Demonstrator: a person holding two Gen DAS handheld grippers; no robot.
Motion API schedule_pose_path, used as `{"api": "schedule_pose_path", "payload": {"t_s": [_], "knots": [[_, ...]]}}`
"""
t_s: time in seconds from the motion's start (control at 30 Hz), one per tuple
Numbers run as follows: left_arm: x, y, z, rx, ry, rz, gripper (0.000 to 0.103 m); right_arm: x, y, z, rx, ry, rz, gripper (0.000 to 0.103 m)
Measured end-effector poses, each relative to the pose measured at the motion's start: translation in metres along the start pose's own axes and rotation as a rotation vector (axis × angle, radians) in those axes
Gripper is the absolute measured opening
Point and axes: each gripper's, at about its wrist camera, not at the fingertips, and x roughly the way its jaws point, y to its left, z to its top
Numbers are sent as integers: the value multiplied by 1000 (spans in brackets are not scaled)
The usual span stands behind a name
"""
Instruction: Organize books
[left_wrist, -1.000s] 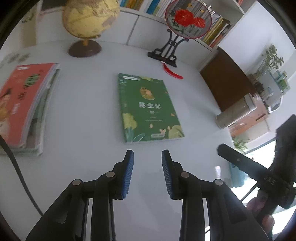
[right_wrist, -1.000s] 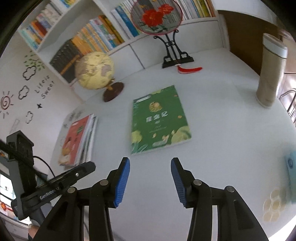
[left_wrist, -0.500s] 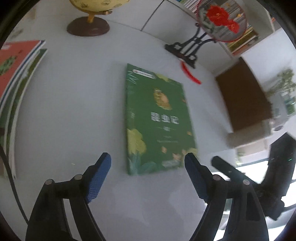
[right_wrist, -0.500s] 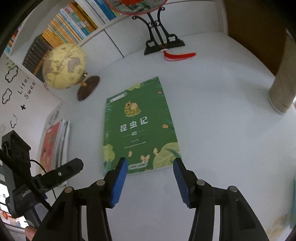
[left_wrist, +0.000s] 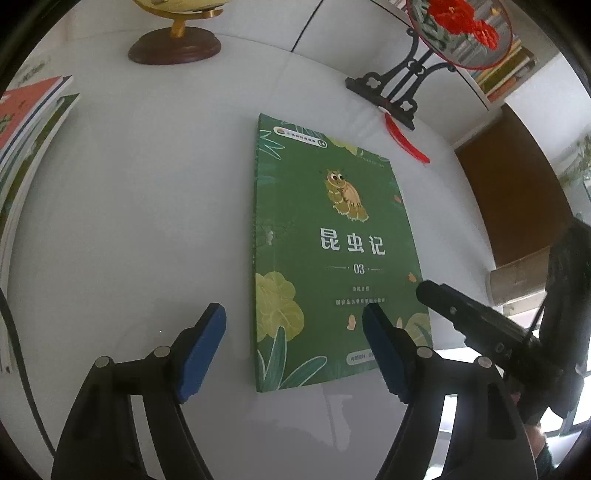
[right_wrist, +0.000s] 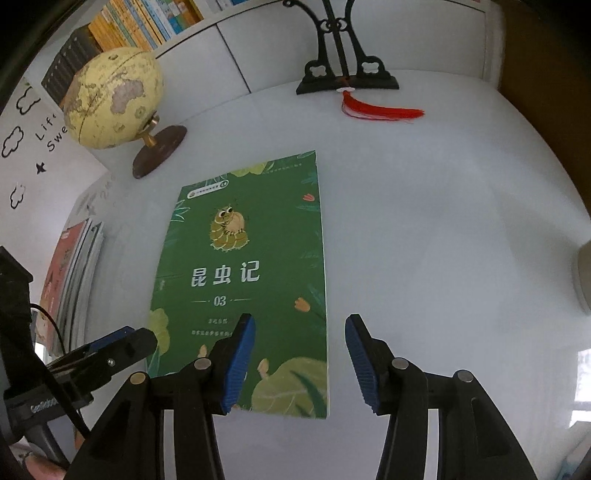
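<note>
A green book (left_wrist: 332, 254) lies flat and face up on the white table (left_wrist: 140, 221), its spine on the left and its near edge toward me. My left gripper (left_wrist: 295, 350) hangs over the near left corner of the book: the spine edge runs up between my two blue pads, the left pad (left_wrist: 201, 350) over bare table and the right pad over the cover. Its jaws stand wide and are closing, gripping nothing; whether the pads touch the cover I cannot tell. My right gripper (right_wrist: 299, 362) hangs over the near right corner: the book's right edge (right_wrist: 325, 295) lies between its pads, the left pad over the cover, the right pad (right_wrist: 364, 363) over bare table. Its jaws stand about half open and hold nothing. Each gripper appears at the edge of the other's view. Well to the left lies a stack of books (left_wrist: 26, 122) with a red cover on top. Beyond the green book stand a globe (right_wrist: 110, 99) on a dark base and a black ornamental stand (right_wrist: 347, 77) with a red tassel (right_wrist: 380, 110).
</note>
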Motion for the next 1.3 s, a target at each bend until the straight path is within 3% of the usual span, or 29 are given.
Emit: {"api": "schedule_pose_path", "payload": {"t_s": [0.2,0.3,0.5,0.6,0.8,0.87,1.03,1.1,1.2,1.3], "knots": [[1,-1,-11,-5,3,-13,73,7,-1,1,-25,6,-22,49],[3,-4,-13,8,7,-19,61,10,-1,1,-36,7,-17,48],[3,-3,-15,11,0,-37,61,13,2,-1,-42,14,-13,48],[4,-3,-15,18,5,-41,53,16,2,-3,-34,18,2,47],[3,-3,-17,0,-10,-51,52,15,4,-6,-29,16,4,47],[0,0,-17,-30,-20,-96,52,14,3,-6,-13,7,12,47],[-19,20,-10,-165,-55,-348,52,13,3,-9,-16,-6,-4,47],[-21,22,-7,-200,-65,-416,52,13,2,-8,-5,-8,6,47],[-12,20,-4,-226,-58,-446,51,12,-1,-8,21,-9,35,47],[4,11,-5,-216,-29,-422,39,11,-2,-10,25,-10,50,47]]}}
